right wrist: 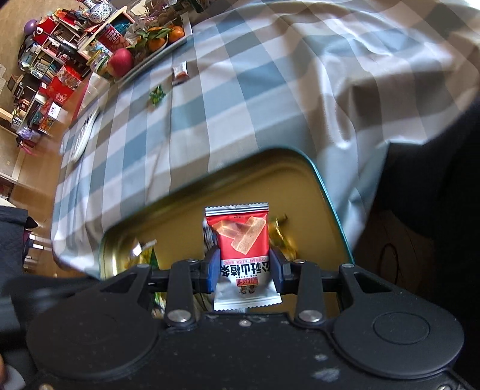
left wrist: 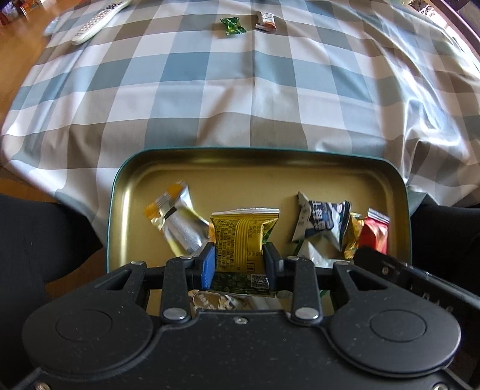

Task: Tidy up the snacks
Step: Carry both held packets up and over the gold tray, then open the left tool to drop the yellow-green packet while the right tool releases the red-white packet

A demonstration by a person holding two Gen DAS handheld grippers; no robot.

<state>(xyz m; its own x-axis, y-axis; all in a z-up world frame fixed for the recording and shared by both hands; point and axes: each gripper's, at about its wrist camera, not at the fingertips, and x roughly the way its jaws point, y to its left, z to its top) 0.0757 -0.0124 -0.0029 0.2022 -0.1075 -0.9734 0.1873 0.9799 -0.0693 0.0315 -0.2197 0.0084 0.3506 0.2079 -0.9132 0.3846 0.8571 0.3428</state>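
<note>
My left gripper (left wrist: 239, 264) is shut on a yellow-and-green snack packet (left wrist: 240, 237), held over a gold tin with a teal rim (left wrist: 258, 153). In the tin lie a silver-and-yellow packet (left wrist: 177, 222), a dark blue-and-white packet (left wrist: 321, 225), a gold wrapper (left wrist: 354, 237) and a red packet (left wrist: 375, 231). My right gripper (right wrist: 244, 270) is shut on a red-and-white snack packet (right wrist: 241, 237), also above the tin (right wrist: 327, 192). Far up the checked cloth lie a green candy (left wrist: 232, 25) (right wrist: 157, 94) and a small orange-brown packet (left wrist: 265, 20) (right wrist: 180, 72).
A white remote control (left wrist: 96, 22) lies at the cloth's far left. A tray of oranges and an apple (right wrist: 120, 61) stands at the far edge in the right wrist view. Shelves with boxes (right wrist: 51, 75) fill the room's left. Dark clothing (left wrist: 45, 234) flanks the tin.
</note>
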